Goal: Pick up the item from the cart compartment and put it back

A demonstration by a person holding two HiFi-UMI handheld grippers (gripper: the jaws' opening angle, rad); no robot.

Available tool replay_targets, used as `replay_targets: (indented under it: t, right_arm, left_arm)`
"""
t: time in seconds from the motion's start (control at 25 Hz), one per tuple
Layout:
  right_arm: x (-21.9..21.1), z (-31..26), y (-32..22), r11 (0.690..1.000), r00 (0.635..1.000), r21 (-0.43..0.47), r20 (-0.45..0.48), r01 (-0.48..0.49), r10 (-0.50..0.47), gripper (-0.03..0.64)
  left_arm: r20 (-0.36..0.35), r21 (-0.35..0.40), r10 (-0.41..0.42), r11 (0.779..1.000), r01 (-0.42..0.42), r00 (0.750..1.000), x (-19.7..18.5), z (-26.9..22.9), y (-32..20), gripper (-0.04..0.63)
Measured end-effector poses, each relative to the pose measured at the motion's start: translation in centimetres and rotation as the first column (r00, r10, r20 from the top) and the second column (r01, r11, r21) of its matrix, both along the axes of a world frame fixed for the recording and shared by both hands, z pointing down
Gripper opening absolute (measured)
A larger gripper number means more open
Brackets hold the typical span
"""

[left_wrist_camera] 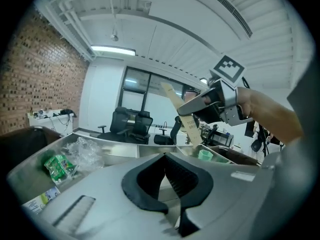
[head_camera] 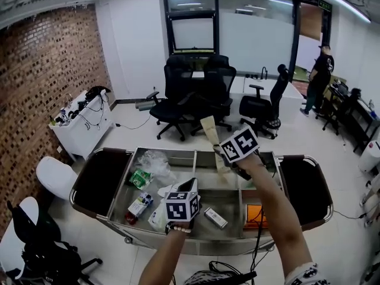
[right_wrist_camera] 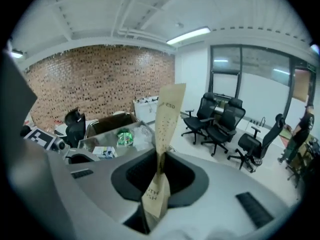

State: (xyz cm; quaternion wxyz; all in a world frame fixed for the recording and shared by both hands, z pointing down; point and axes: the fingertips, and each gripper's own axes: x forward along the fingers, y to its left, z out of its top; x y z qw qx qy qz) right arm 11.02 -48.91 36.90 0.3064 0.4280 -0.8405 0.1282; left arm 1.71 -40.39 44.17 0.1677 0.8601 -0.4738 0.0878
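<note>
Nearest, the left gripper [head_camera: 186,189] hovers low over the cart [head_camera: 178,151], jaws pressed together on nothing. Up at one o'clock from it, the right gripper [head_camera: 227,158] pinches the tan paper packet [head_camera: 209,127], held roughly upright above the cart's middle compartment and clear of the steel. The put-back likely calls for a straight descent between the dividers, lower end leading, with the pinch kept until that end rests on the compartment floor. The right gripper view gives what the head view cannot: the jaws clamp the packet [right_wrist_camera: 168,115] low on its length, with a short printed tail hanging beneath. Only the head view shows the compartment underneath. Far off at twelve o'clock stand the office chairs [head_camera: 190,88].
</note>
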Motion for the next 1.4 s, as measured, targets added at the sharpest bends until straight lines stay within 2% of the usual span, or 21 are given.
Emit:
replay_targets:
  t: [0.2,0.36,0.6,0.92,1.4]
  right_arm:
    - [0.0,-4.2,4.3,0.992,0.996,0.128,0.091,-0.006,-0.006,0.064]
    - [-0.3,-6.7,7.6,0.977,0.994,0.213,0.112,-0.011,-0.013,0.064]
    - [-0.5,-8.8,12.9,0.948,0.989,0.315,0.149,-0.036,-0.012,0.064]
    - [-0.1,-7.2,20.7,0.927,0.982,0.368,0.191,-0.073,0.001,0.063]
    - [0.1,-1.0,31.6,0.914,0.953,0.372,0.301,-0.161,0.046,0.063]
  left_arm:
    - [0.006,0.037,-0.012,0.999,0.012,1.0,-0.7,-1.0,1.0,0.002]
    - [0.014,0.062,-0.011,0.998,0.011,1.0,-1.4,-1.6,2.1,0.002]
    - [0.044,0.164,-0.008,0.986,0.001,0.999,-2.3,-3.2,5.2,0.002]
    - [0.02,0.211,0.022,0.977,-0.025,1.0,-2.9,-3.3,10.3,0.002]
    - [-0.035,0.19,0.048,0.981,-0.041,0.998,-3.7,0.8,17.4,0.002]
